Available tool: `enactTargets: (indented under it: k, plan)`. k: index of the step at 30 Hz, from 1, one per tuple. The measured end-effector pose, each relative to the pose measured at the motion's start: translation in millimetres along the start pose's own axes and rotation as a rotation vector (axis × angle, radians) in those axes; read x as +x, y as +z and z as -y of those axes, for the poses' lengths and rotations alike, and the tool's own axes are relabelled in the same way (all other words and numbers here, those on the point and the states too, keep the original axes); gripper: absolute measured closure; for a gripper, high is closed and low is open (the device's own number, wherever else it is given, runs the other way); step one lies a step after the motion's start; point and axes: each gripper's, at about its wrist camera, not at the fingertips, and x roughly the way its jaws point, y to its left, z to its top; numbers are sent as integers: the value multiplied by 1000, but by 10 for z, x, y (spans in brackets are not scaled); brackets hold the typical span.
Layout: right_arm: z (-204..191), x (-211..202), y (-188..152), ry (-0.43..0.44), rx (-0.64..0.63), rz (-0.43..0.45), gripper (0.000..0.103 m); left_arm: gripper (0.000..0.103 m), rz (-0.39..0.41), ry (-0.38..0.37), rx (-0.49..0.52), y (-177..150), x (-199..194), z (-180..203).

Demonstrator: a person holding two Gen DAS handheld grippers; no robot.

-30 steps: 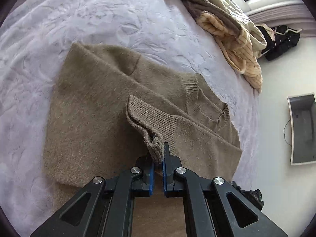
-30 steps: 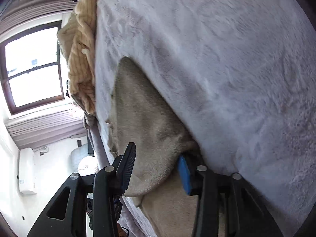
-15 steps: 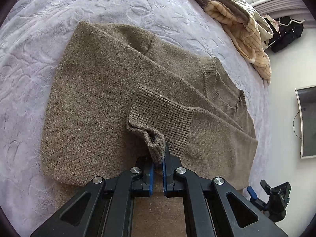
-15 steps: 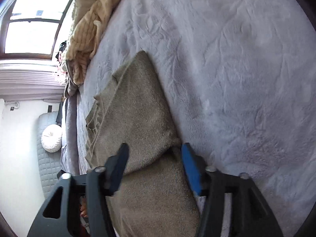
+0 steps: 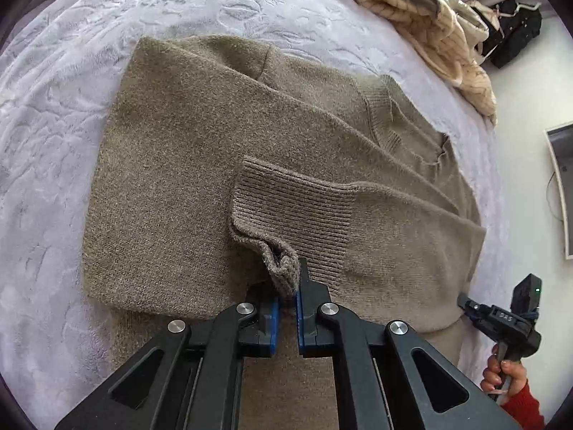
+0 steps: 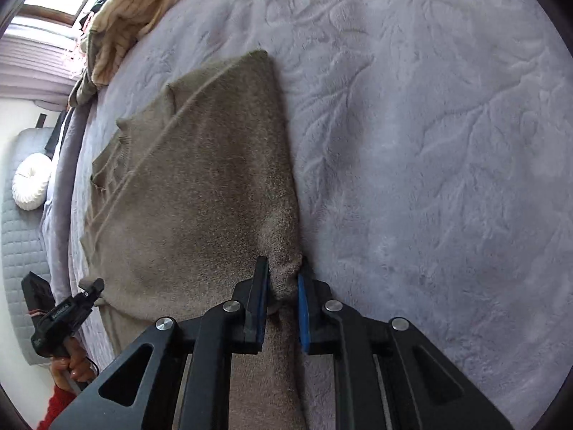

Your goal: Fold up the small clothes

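Both grippers — left [image 5: 285, 299], right [image 6: 283, 286] — pinching sweater [image 5: 200, 165]; tool lettering [image 6: 61, 312] seemingly unreadable.

My left wrist view looks close down across the sweater [image 5: 222, 165] toward the bedspread's [image 5: 71, 71] far edge, my right wrist view close along its right fold, both sharing sweater and bedspread.

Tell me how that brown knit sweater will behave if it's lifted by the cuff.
Probably floppy: the ribbed cuff already crumples where the left hand-held gripper pinches it. The brown knit sweater looks thick and fuzzy, so it likely grips the plush bedspread and drags rather than slides.
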Motion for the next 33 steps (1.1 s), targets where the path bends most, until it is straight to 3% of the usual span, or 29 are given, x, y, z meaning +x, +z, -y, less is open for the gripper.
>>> enactTargets:
  k: [2, 5, 8, 12, 18, 23, 28, 31, 33]
  plan:
    - [-60, 7, -11, -23, -36, 14, 87, 95, 6, -5, -18, 8, -83, -74]
    - [-107, -14, -43, -43, -89, 27, 87, 95, 30, 101, 34, -5, -255, -154]
    - [-9, -25, -41, -12, -34, 26, 87, 95, 23, 187, 36, -21, -394, -310]
    - [4, -105, -82, 0, 13, 35, 84, 95, 27, 224, 23, -20, -554, -335]
    - [-159, -448, -178, -39, 1, 113, 81, 95, 55, 180, 162, 5, -536, 125]
    - [-497, -492, -201, -50, -110, 129, 81, 95, -36, 244, 246, -46, -37, 346]
    - [-412, -139, -236, -258, -169, 47, 80, 95, -14, 206, 219, -106, -2, 169]
    - [-85, -247, -270, -126, -32, 65, 78, 95, -20, 206, 221, -109, -77, 86]
    - [23, -378, -287, -134, 32, 88, 72, 95, -21, 202, 220, -111, -87, 59]
